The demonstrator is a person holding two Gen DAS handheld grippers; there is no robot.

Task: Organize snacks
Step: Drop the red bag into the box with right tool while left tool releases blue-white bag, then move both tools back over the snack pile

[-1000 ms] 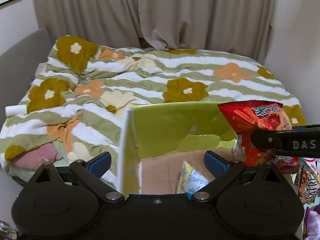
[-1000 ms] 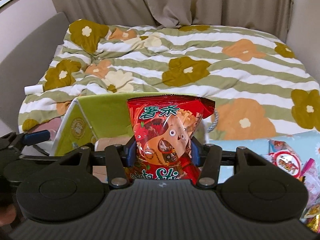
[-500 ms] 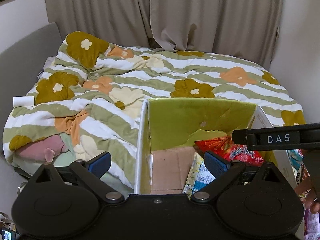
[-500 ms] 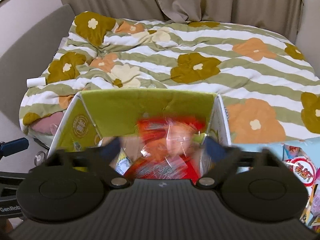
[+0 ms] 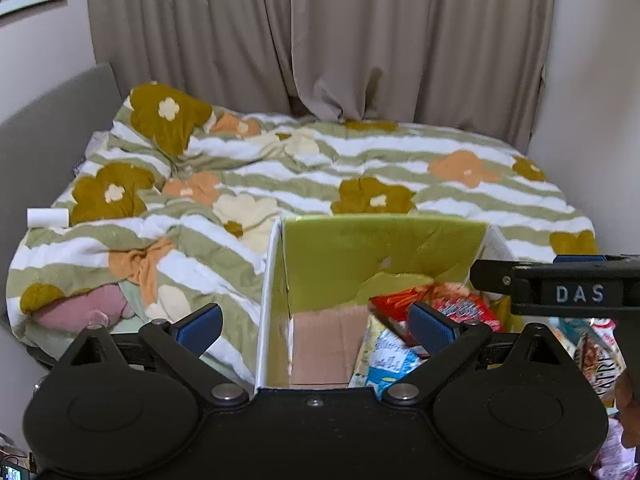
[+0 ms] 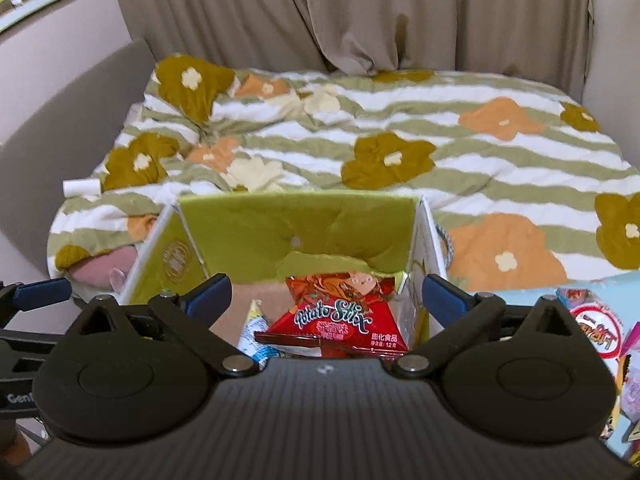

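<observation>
Fingers of both grippers are spread wide and empty. Largest, the box (image 6: 296, 228) sits at the bed's edge; the red bag (image 6: 340, 316) lies inside it, dead ahead between the right gripper (image 6: 326, 294) fingers — loose snacks (image 6: 596, 328) wait rightward, nearer that hand than the left gripper (image 5: 316, 322).

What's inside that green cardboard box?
Inside the green box: a red Potato Stix bag beside a blue-and-white packet on bare cardboard floor. Anything beneath them is hidden.
</observation>
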